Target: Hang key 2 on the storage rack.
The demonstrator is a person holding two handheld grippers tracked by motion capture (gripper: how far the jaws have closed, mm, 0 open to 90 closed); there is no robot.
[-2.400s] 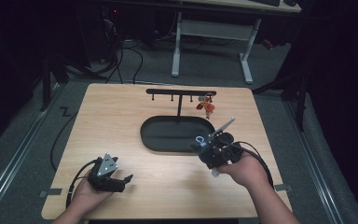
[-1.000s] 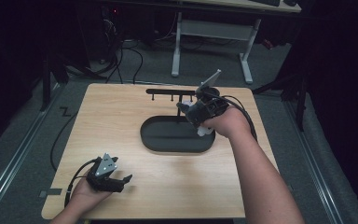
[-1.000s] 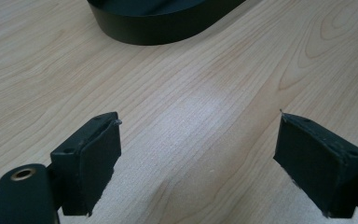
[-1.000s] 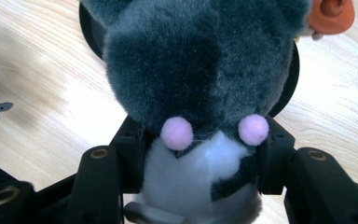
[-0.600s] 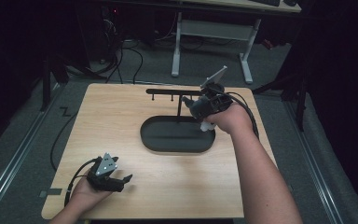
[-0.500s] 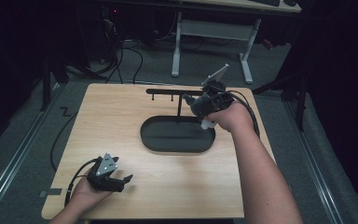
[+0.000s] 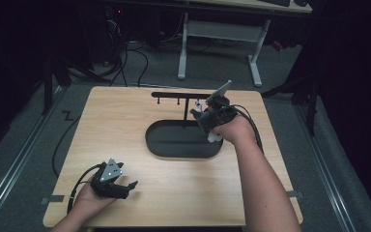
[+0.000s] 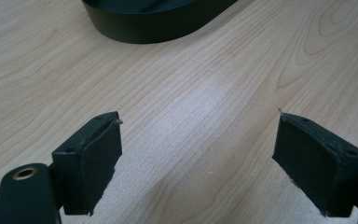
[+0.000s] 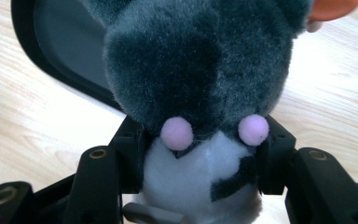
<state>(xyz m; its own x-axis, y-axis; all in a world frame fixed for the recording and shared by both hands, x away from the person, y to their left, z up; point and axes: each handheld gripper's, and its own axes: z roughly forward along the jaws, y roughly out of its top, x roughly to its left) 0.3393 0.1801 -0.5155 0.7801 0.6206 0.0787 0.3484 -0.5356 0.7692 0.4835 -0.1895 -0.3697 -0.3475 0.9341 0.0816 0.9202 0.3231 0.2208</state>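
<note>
Tray point(image 7: 174, 145) and hook rack point(image 7: 181, 95) beside claw-held plush toy point(image 9: 200, 84).

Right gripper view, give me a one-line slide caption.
Right gripper clamps a grey-and-white plush toy above the black oval tray.

Fuzzy plush toy point(image 9: 200, 70), matt black tray point(image 9: 60, 42), perhaps plastic, pale wood-grain table point(image 8: 214, 93).
</note>
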